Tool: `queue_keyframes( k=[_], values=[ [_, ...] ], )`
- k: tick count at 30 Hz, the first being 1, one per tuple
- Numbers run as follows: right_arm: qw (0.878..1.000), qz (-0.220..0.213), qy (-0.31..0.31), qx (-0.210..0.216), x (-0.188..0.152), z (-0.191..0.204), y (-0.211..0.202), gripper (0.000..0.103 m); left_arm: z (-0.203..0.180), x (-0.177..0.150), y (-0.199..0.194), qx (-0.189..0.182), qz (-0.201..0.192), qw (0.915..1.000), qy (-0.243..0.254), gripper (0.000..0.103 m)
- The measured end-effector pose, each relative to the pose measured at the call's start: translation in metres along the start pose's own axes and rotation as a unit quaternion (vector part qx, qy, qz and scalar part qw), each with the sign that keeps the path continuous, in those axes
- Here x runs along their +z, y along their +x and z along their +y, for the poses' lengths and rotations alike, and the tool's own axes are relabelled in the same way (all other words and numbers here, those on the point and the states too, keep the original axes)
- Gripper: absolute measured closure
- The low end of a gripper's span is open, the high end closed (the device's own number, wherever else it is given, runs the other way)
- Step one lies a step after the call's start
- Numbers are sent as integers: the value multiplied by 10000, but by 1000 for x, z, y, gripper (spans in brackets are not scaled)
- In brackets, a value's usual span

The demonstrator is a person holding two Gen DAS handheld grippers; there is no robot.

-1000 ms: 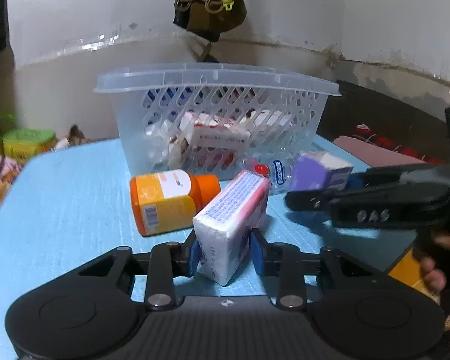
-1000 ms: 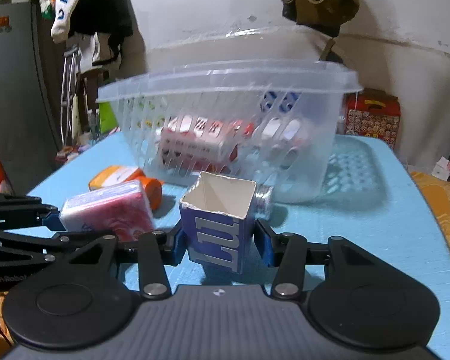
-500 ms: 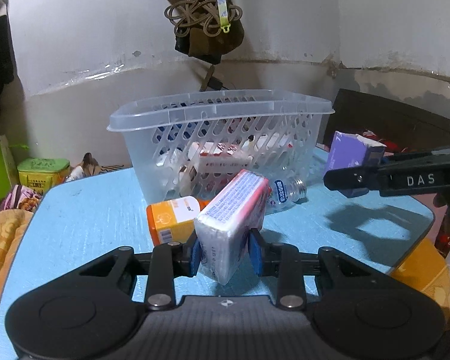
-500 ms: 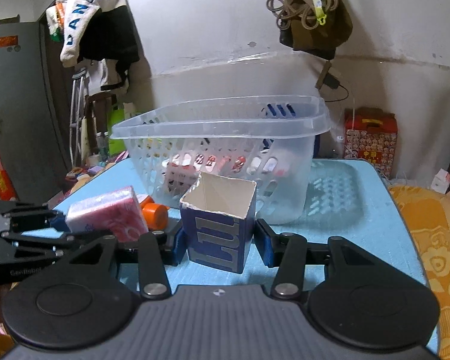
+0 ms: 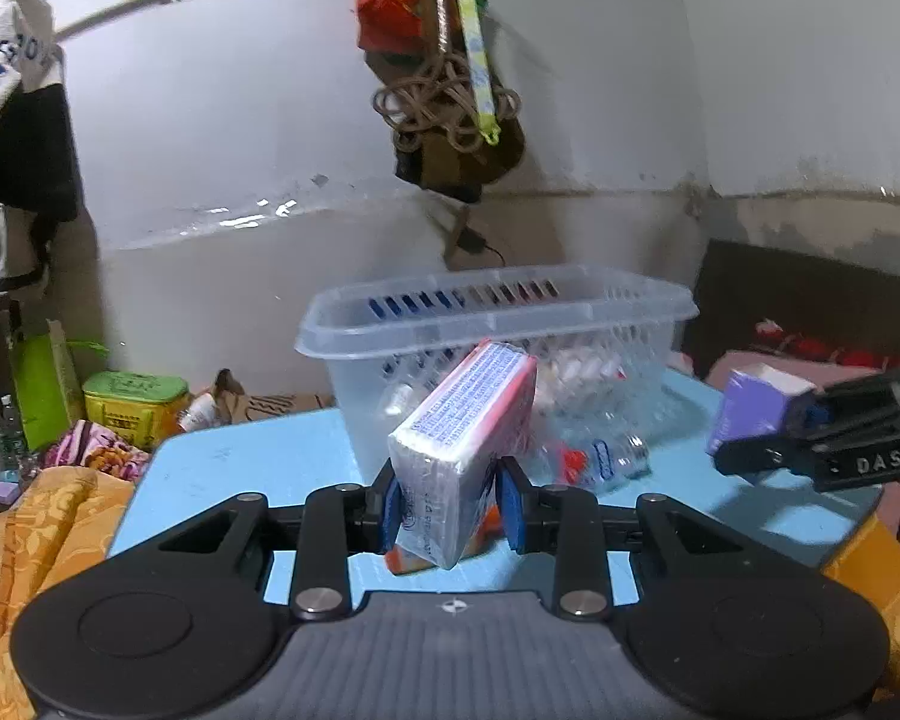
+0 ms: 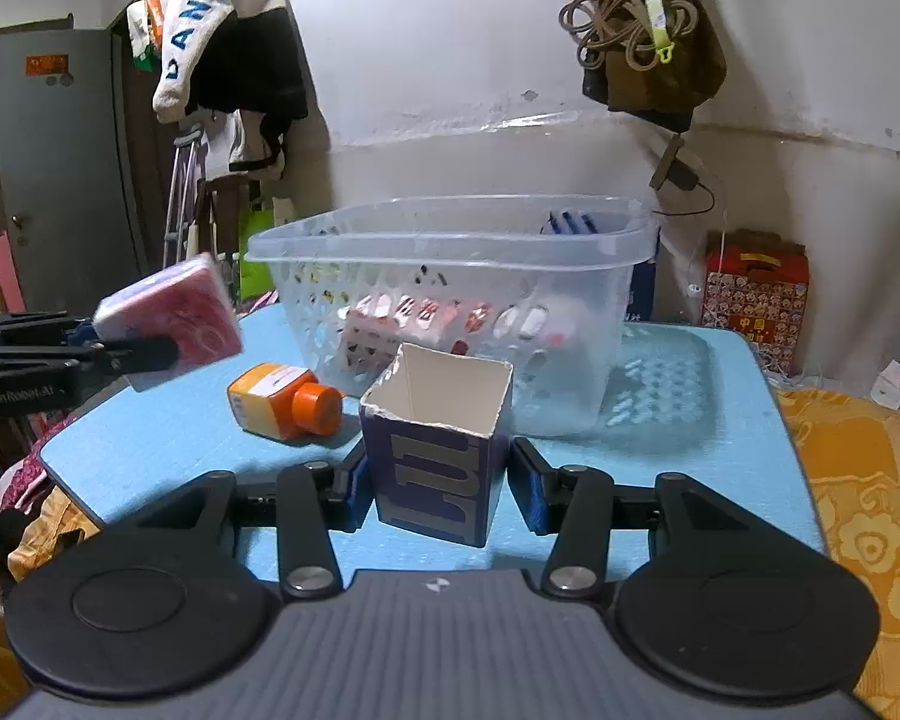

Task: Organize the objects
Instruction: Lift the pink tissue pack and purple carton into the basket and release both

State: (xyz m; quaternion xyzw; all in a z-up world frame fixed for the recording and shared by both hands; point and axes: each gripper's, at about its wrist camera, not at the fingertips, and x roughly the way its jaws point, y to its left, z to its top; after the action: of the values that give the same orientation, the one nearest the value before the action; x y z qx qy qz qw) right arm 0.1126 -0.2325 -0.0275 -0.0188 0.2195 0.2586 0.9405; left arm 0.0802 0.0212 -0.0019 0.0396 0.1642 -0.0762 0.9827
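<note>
Two hand-held tools hover above a light blue surface [image 6: 720,420], each carrying one item toward a clear plastic basket [image 6: 450,240] that stands at the far middle.

The left tool [image 5: 450,507] is clenched on a plastic-wrapped tissue pack [image 5: 462,450], pink and white, tilted with its printed side up. In the right wrist view the same pack appears at the left, raised clear of the surface and near the height of the basket rim.

The right tool [image 6: 435,486] is clenched on a dark blue carton [image 6: 438,456] with a torn-open top, held upright. In the left wrist view the carton sits at the right, off the surface.

The task looks partly done. The basket already holds several red-and-white boxes, seen through its slotted walls. Two items remain outside it: an orange bottle [image 6: 285,399] lying on its side near the basket's left, and a clear bottle [image 5: 606,459] lying against the basket's near wall. The two held items are not yet inside.

Compared with a second ago, both tools have risen. The pack was then low, just beside the orange bottle, and the basket rim stood above both cameras. Now the rim sits lower in both views, and the pack and carton are lifted well off the surface.
</note>
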Motion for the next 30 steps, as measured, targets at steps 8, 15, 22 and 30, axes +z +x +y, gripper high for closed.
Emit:
queue_keyframes(
  k=[8,15,22,30],
  values=[
    [9997,-184,181,37,-2,-20,-14,53,7,2,-7,49,-196,9998,26,67],
    [9999,-147,89,1,-2,-22,-10,53,3,-7,1,118,-152,9993,332,67],
    [9994,-307,-159,-44,6,-3,-16,54,7,-7,-8,63,-215,9994,250,67],
    [9960,-875,-133,-95,47,11,-29,54,21,21,-17,66,-395,9990,-215,67]
  ],
)
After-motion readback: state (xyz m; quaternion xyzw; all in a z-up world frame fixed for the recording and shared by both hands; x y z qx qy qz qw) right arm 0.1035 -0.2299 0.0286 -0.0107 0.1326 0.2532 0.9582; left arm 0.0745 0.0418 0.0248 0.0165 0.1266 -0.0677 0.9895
